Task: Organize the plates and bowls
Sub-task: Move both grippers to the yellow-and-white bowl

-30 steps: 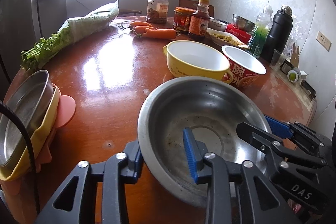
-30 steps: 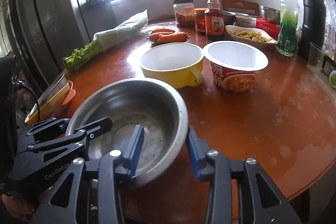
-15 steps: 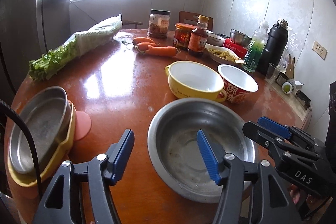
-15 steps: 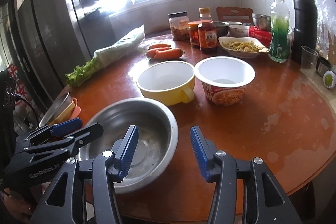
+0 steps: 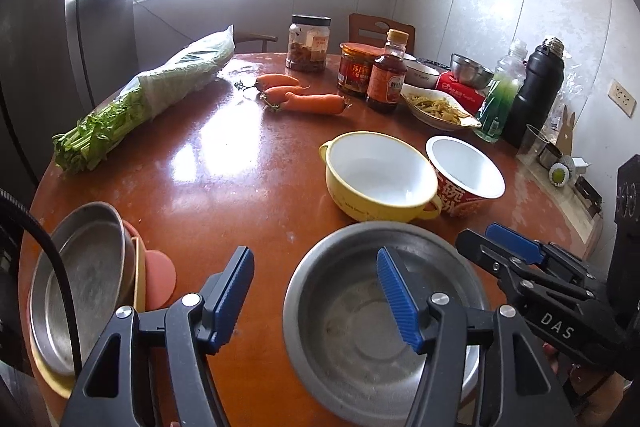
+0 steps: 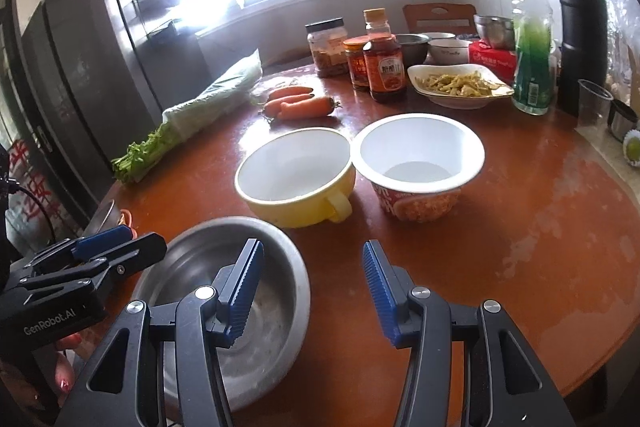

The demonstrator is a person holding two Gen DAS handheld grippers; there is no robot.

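Left gripper (image 5: 316, 301) and right gripper (image 6: 310, 289) (jaws just opened, gripping nothing) hover over the steel bowl (image 5: 360, 315) on the tabletop (image 5: 224, 163)

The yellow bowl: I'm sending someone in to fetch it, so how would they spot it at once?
On the round reddish-brown table, look near the middle, just past the big steel bowl at the near edge. The yellow bowl stands beside the red-printed paper noodle bowl. Both are white inside, but only this one has plain yellow sides and small handles.
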